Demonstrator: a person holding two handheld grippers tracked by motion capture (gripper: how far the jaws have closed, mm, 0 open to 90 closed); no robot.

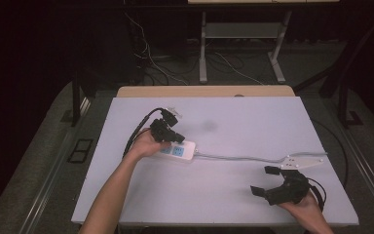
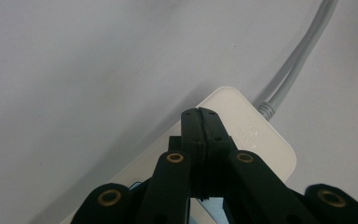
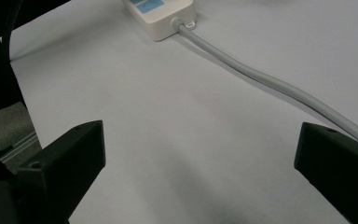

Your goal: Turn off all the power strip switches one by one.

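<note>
No readable brand or lettering can be made out anywhere; a faint embossed mark is seen on the strip's end in the left gripper view, but it's too small to read. The biggest thing is the white table [image 1: 233, 195], a plain matte sheet with a wooden edge showing along its far side. On it, toward the left of centre, a white power strip [image 1: 177, 150] is laid flat: a rounded rectangular body with light blue socket panels on top (two can be counted from above). A grey cable [image 1: 243, 157] is run out of its right end across the table toward the right edge; in the left gripper view it looks like two strands lying side by side. The left gripper [image 1: 171, 135] is held right over the strip's left half, and its jaws are seen pressed together with nothing between them, tips sitting above the strip's top face near the cable end; whether they're actually touching the plastic can't be told. The right gripper [image 1: 264, 180] is held near the table's front right corner, well apart from the strip, jaws spread wide and nothing gripped, with the cable passing just beyond its far jaw.
</note>
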